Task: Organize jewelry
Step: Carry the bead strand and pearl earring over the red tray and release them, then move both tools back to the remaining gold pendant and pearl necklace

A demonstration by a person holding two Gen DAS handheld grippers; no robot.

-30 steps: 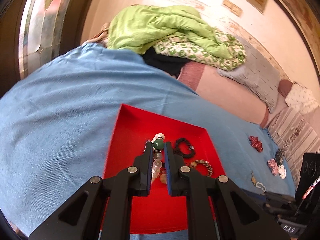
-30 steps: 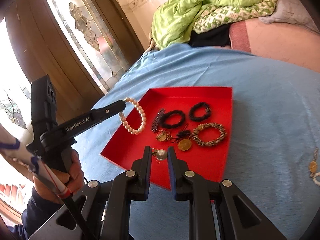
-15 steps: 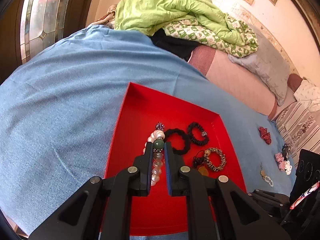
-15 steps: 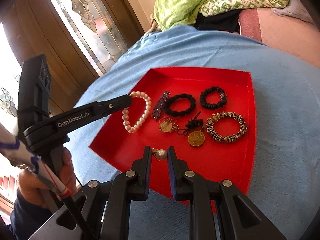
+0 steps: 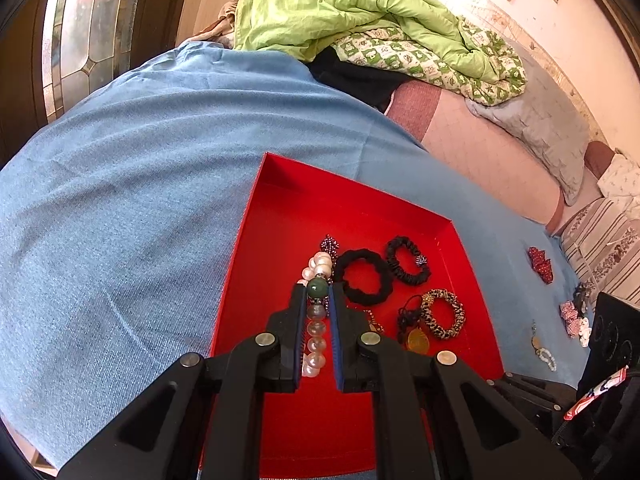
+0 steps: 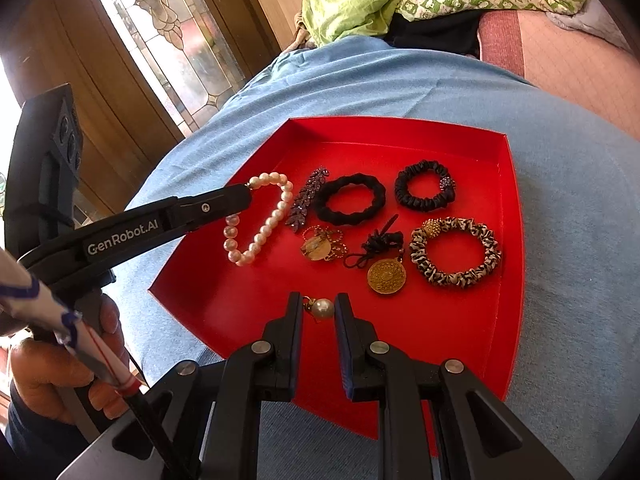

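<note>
A red tray [image 6: 508, 240] lies on the blue bedspread and also shows in the left wrist view [image 5: 280, 216]. My left gripper [image 5: 318, 288] is shut on a pearl bracelet [image 6: 260, 236], holding it low over the tray's left part; the bracelet [image 5: 320, 266] hangs between and below the fingers. My right gripper [image 6: 318, 308] is shut on a pearl earring [image 6: 322, 308] above the tray's near edge. In the tray lie two black scrunchies [image 6: 350, 204], a leopard scrunchie [image 6: 456, 252], a gold medallion [image 6: 386, 276] and a purple hair clip [image 6: 306, 200].
More jewelry and red hair pieces [image 5: 540, 264] lie on the bedspread right of the tray. A green quilt [image 5: 340, 8] and pillows are piled at the far end. A stained-glass door [image 6: 168, 28] stands to the left.
My left gripper has lowered the pearl bracelet into the tray's left part. My right gripper has moved closer over the tray's near edge, still holding the earring.
</note>
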